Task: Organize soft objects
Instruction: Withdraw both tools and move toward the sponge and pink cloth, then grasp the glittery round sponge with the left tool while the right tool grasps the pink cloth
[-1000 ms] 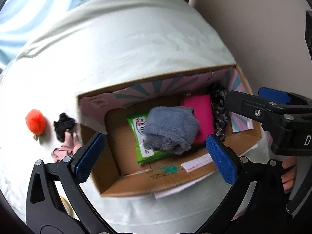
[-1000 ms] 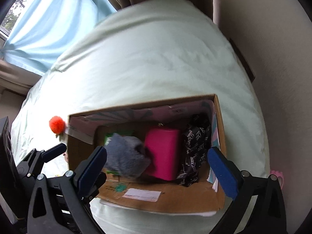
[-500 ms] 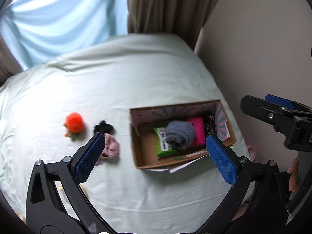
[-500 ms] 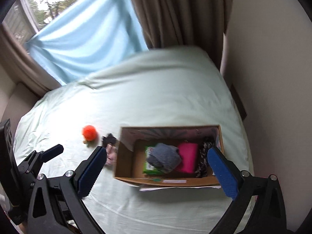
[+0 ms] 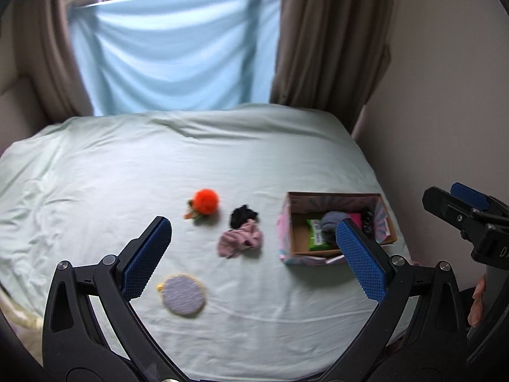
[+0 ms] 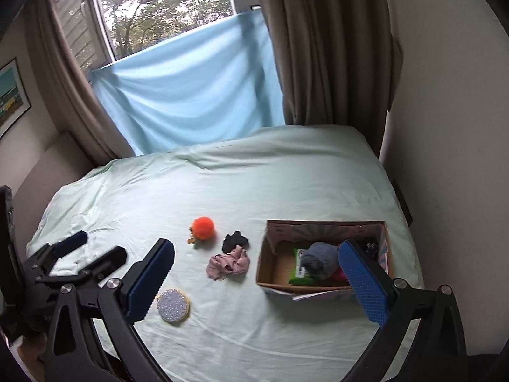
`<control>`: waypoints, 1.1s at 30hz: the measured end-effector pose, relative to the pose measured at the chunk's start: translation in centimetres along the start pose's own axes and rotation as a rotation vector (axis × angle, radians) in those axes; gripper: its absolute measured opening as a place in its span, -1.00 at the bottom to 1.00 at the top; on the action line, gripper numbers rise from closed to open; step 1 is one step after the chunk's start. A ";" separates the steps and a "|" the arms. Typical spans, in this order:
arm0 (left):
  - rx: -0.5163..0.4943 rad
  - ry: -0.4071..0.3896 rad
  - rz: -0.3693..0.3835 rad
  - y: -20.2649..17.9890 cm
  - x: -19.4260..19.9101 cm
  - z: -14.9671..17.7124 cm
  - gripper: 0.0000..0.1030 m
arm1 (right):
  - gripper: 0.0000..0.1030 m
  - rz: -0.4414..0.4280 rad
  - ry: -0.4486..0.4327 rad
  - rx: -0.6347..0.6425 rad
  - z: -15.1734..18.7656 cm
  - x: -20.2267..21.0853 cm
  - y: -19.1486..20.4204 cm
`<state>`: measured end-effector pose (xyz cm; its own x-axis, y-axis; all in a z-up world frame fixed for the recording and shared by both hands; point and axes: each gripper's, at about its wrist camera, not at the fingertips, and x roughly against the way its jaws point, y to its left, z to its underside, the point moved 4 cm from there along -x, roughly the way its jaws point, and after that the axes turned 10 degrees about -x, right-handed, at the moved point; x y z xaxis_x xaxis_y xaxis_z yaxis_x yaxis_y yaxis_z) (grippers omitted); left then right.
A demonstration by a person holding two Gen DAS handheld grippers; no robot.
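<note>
An open cardboard box (image 5: pixel 334 194) (image 6: pixel 324 222) sits at the right side of the bed. It holds a grey fuzzy cloth (image 5: pixel 331 219) (image 6: pixel 319 256), a green pack (image 5: pixel 315 235) and a pink item (image 5: pixel 355 218). Left of the box lie an orange pompom (image 5: pixel 206 201) (image 6: pixel 203 227), a black scrunchie (image 5: pixel 243 215) (image 6: pixel 234 240), a crumpled pink cloth (image 5: pixel 240 240) (image 6: pixel 227 262) and a round grey pad (image 5: pixel 183 294) (image 6: pixel 173 307). My left gripper (image 5: pixel 253 224) and right gripper (image 6: pixel 257 245) are both open and empty, high above the bed's near side.
The pale green bed sheet (image 5: pixel 127 175) is wide and mostly bare behind the objects. A wall (image 5: pixel 445 111) runs close along the box's right side. Brown curtains (image 6: pixel 334 47) and a blue sheet (image 6: pixel 191 89) hang over the window beyond the bed.
Both grippers have pulled up and back from just over the box to high above the bed. The grey cloth stays in the box. The round pad has come into view.
</note>
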<state>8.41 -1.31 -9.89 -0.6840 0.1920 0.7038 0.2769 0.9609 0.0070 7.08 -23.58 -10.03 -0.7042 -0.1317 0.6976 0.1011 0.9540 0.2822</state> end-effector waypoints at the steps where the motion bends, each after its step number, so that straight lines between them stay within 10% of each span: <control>1: 0.004 -0.005 -0.011 0.7 0.7 0.5 0.99 | 1.00 0.002 -0.009 0.017 0.5 0.3 0.8; 15: 0.097 0.014 -0.089 8.7 3.2 7.6 0.99 | 1.00 -0.106 0.023 0.064 5.8 -1.4 8.4; 33: 0.308 0.160 -0.237 14.0 -11.2 20.8 0.99 | 1.00 -0.075 0.163 0.241 13.2 -20.0 9.0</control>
<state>5.95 14.15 -32.43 -0.5844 -0.0518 0.8098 -0.1071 0.9941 -0.0137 12.76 -8.83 -30.14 -0.5792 -0.2276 0.7827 -0.1305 0.9737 0.1866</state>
